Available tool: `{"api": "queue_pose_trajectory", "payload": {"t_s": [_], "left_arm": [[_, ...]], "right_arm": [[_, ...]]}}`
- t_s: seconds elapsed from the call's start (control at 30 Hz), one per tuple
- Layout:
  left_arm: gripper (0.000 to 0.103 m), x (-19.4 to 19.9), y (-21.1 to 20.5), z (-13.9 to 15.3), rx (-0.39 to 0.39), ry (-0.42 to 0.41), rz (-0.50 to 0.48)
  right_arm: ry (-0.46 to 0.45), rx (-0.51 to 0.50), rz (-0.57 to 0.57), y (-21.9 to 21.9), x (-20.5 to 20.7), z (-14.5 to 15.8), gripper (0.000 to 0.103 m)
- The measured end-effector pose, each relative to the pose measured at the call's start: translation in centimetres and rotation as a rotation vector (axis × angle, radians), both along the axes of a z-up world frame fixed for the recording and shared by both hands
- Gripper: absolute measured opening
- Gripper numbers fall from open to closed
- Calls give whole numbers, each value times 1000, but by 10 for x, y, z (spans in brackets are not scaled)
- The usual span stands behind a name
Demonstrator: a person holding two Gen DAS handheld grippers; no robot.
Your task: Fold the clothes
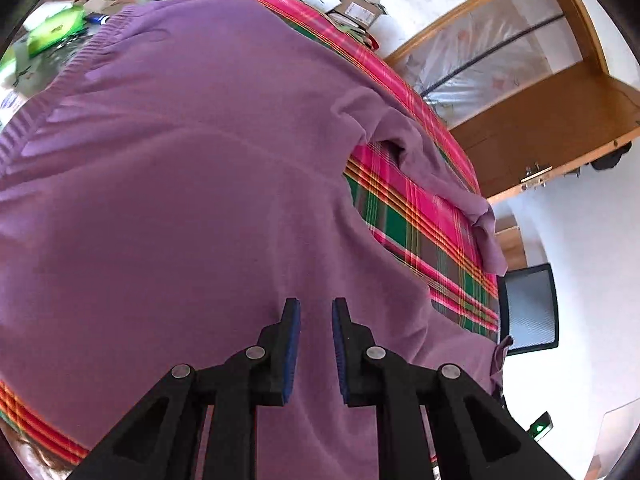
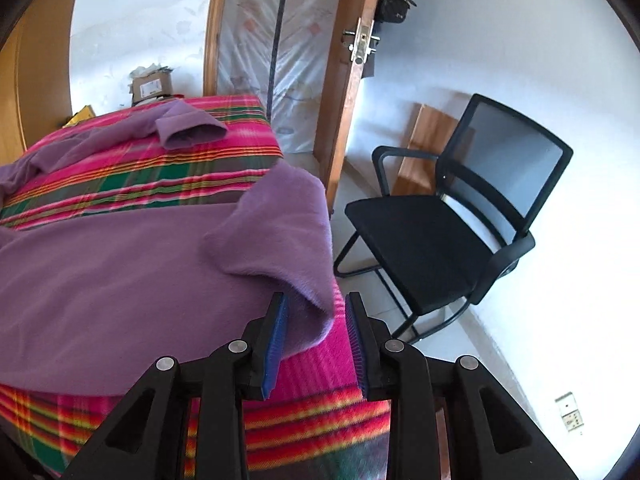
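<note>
Purple sweater [image 1: 180,168] lies spread flat over a desk covered w/ a pink-green plaid cloth [image 1: 416,216], ribbed hem at the far left in the left wrist view, one sleeve [image 1: 436,168] trailing along the far right edge of the cloth.

Left claw [image 1: 316,308] hangs just above the sweater body, jaws parted w/ a narrow gap, nothing pinched btwn the blue pads [image 1: 294,344]; released.

Right claw [image 2: 316,300] sits at the desk's near right corner. Jaws apart; a turned-over flap of the sweater [image 2: 280,232] droops into the gap close to the left pad, clear of the right pad, plaid showing btwn. Not clamped; reads as released.

In the right wrist view the far sleeve's cuff [image 2: 192,130] is folded back on the cloth near the far edge. Black mesh-back chair [image 2: 452,220] stands on the floor beside the desk, right of it. Wooden door [image 2: 344,92] behind, cardboard box [image 2: 154,86] past the desk's far end. Green packets [image 1: 52,28] & clutter at the far left in the left wrist view.
</note>
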State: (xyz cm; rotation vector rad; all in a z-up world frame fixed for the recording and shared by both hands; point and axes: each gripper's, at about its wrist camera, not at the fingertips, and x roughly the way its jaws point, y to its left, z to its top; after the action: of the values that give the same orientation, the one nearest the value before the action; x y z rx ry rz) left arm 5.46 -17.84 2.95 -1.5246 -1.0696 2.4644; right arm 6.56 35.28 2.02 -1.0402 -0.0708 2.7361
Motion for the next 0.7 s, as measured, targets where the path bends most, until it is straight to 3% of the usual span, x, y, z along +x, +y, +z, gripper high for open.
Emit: {"api": "queue_pose_trajectory", "payload": {"t_s": [0.43, 0.57, 0.7], "left_arm": [[16, -12, 16, -6, -13, -22, -26], [16, -25, 32, -8, -9, -18, -56], [16, -31, 46, -13, -9, -33, -85]], "right_arm": [[32, -180, 0, 17, -32, -5, 30], [38, -195, -16, 20, -32, -6, 12], [47, -206, -29, 26, -28, -5, 7]]}}
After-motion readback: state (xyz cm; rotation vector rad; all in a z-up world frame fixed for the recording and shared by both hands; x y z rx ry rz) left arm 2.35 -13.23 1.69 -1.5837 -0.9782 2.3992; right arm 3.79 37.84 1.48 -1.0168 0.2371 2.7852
